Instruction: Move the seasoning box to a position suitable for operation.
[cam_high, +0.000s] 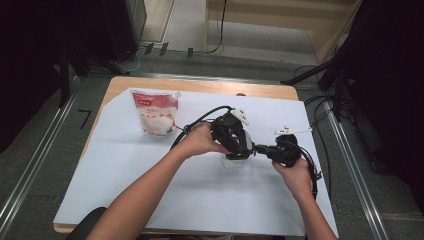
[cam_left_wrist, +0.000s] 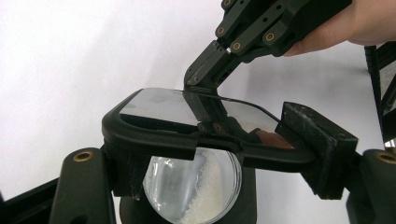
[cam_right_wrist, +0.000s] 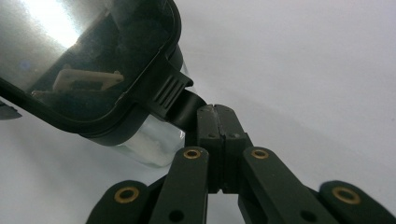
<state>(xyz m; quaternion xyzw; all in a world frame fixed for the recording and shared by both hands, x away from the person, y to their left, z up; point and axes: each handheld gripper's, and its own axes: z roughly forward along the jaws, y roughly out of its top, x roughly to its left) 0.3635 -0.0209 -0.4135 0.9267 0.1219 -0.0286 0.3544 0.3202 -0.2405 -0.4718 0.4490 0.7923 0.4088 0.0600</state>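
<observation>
White sheet over a wooden table, dark floor and cables beyond. Near the middle of the sheet, a clear jar with a black lid, some white grains inside against the wall. Toward the far left corner, well apart from the jar, a pouch lying flat.

Right gripper clamped tight on the lid's ribbed tab, jaws fully together on its end. Left gripper straddling the lid from above, one jaw at each side; hard to tell whether the pads already press or merely sit beside the rim.

Step in hand, by the look of it: freeing the lid by its tab while steadying the jar. For a clean result:
- Seat the left pads squarely on opposite sides before any pull, low enough to hold and not just skim the rim.
- Lift the tab up and away in a slow peel, not a jerk; grains could spill if the jar tips.
- Keep the jar base flat on the sheet.

Red label and a pale picture on the pouch; lettering too small to read. No writing found on jar or lid.
</observation>
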